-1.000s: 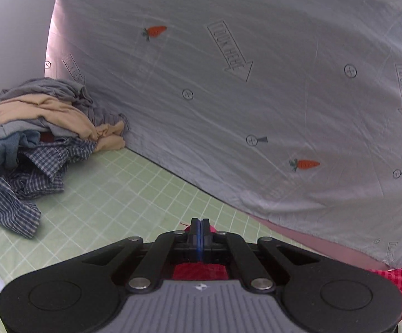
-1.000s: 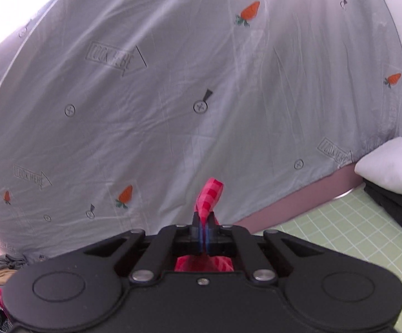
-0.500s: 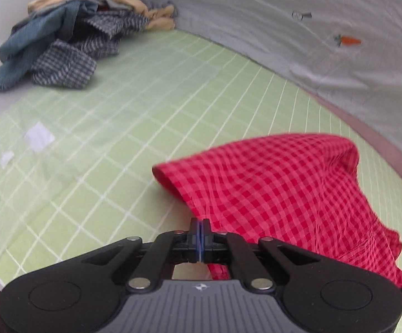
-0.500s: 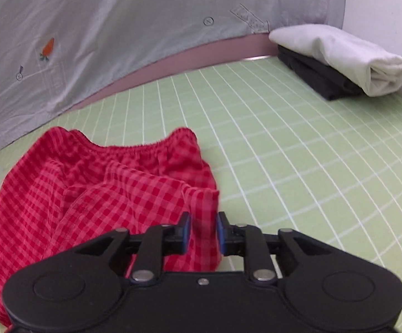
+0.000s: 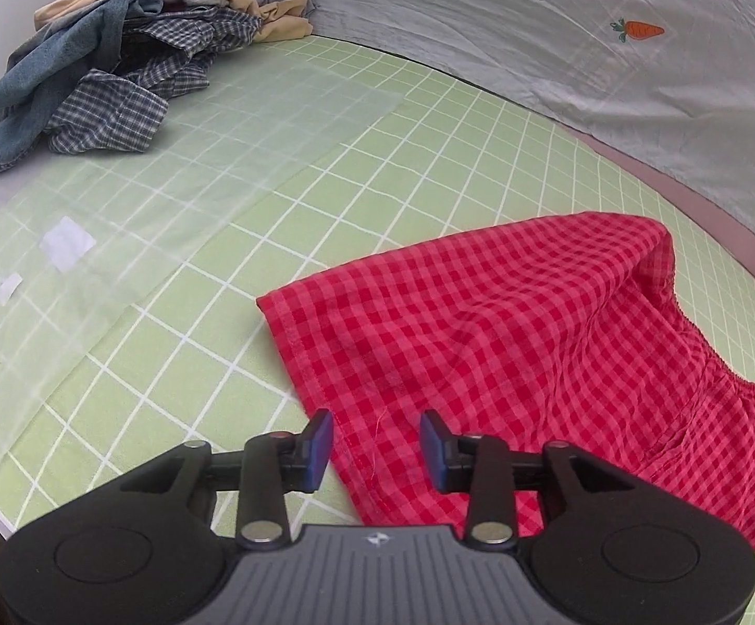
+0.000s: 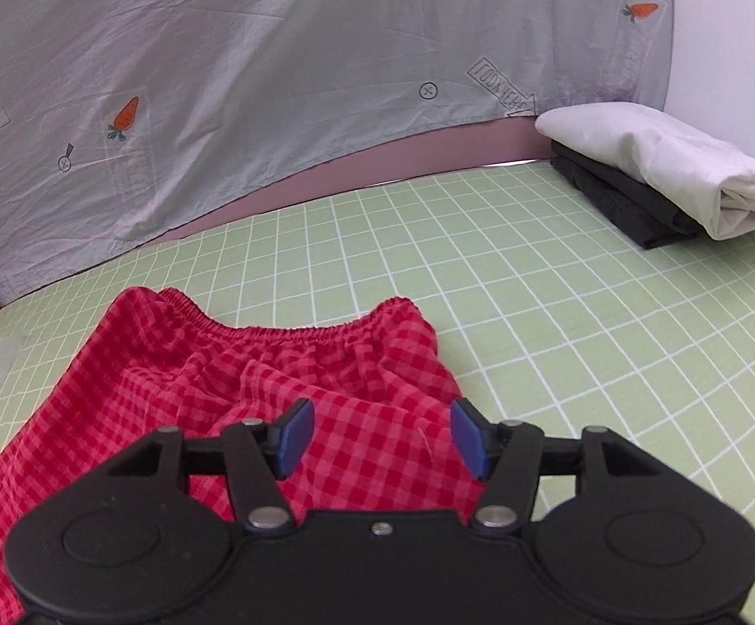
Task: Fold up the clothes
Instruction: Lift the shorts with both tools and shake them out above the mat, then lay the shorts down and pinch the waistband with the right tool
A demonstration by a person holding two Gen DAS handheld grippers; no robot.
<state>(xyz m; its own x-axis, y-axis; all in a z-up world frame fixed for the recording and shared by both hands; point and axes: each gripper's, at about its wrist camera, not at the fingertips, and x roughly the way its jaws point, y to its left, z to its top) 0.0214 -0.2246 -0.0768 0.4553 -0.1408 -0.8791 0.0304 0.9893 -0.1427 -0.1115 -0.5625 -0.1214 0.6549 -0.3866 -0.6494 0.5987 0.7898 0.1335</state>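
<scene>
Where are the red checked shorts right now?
The red checked shorts lie spread on the green grid mat, just ahead of both open grippers, waistband toward the grey sheet.

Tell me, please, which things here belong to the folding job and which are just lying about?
Job: red shorts, unfolded pile, folded stack, left claw, right claw, both open.

Lying about: grey sheet, green mat, white scraps.

My left gripper [image 5: 377, 445] has a black body with a ribbed grey centre plate bearing a small white mark. Two black linkage arms, each fixed by silver round screws, carry blue pads [image 5: 320, 448]. My right gripper [image 6: 381, 436] is black all over, with matching blue pads [image 6: 468, 435], silver screws and round recesses at both sides.
</scene>
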